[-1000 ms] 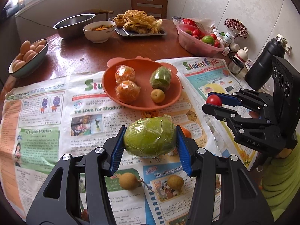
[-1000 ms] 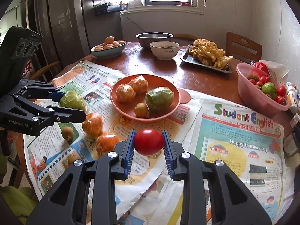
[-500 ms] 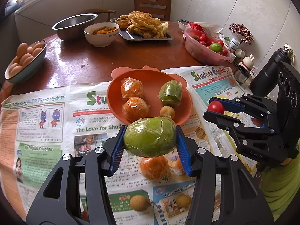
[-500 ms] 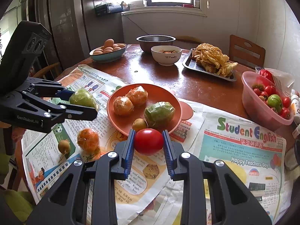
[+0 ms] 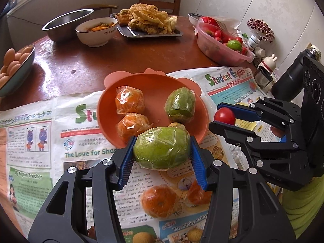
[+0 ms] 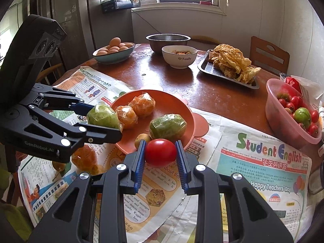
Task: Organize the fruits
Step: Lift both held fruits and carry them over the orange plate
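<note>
My left gripper (image 5: 162,148) is shut on a green fruit in plastic wrap (image 5: 161,148), held just above the near rim of the orange plate (image 5: 154,83). On that plate lie two wrapped oranges (image 5: 129,100), another wrapped green fruit (image 5: 180,104) and a small brown fruit (image 6: 141,137). My right gripper (image 6: 160,151) is shut on a red tomato (image 6: 160,150), hanging over the newspaper at the plate's near edge. In the left wrist view the tomato (image 5: 224,115) shows at the right of the plate. Two wrapped oranges (image 5: 158,200) lie on the newspaper below my left gripper.
Newspaper (image 6: 263,162) covers the near half of the brown table (image 6: 212,95). A pink bowl of tomatoes (image 6: 291,109) stands at the right. Farther back are a bowl of eggs (image 6: 113,50), a steel bowl (image 6: 168,39), a white bowl (image 6: 179,57) and a tray of fried food (image 6: 230,66). Small brown fruits (image 5: 141,237) lie near me.
Both grippers have moved forward toward the orange plate with their fruits still held. The green fruit now hangs at the plate's near rim, and the tomato is closer to it.
</note>
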The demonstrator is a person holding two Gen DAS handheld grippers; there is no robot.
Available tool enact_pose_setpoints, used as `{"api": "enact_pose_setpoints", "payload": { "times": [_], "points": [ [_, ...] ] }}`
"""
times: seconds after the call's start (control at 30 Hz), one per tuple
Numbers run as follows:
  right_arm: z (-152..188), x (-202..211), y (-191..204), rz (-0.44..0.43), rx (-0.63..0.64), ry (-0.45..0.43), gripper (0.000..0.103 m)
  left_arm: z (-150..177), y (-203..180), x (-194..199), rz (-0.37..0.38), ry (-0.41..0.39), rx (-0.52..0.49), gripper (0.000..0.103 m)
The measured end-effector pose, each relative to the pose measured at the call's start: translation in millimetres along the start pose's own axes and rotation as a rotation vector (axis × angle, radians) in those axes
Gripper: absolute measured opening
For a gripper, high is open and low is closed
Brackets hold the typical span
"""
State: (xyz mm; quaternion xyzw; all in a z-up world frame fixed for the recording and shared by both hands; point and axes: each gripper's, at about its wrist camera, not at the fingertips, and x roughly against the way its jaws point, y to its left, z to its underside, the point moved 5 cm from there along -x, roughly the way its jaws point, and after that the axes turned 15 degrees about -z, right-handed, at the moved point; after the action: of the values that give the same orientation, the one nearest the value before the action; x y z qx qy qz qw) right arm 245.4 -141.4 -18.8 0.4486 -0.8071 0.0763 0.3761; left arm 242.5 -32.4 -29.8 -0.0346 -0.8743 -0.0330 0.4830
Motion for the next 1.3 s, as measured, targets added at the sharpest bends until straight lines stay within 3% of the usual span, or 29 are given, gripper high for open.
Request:
{"api": "enact_pose_setpoints", "payload": {
  "times": [0.97,1.3],
  "points": [
    [0.1,-34.5,-6.5,-0.031,0.017,0.052,0.028,-9.1,17.3,-25.7,-0.019,0.020,0.023,0.043],
    [-4.5,-36.7,-16.6,-0.013,-0.003,0.025,0.028,-12.0,16.2,-31.2,-0.021,0.023,0.023,0.043]
  ]
}}
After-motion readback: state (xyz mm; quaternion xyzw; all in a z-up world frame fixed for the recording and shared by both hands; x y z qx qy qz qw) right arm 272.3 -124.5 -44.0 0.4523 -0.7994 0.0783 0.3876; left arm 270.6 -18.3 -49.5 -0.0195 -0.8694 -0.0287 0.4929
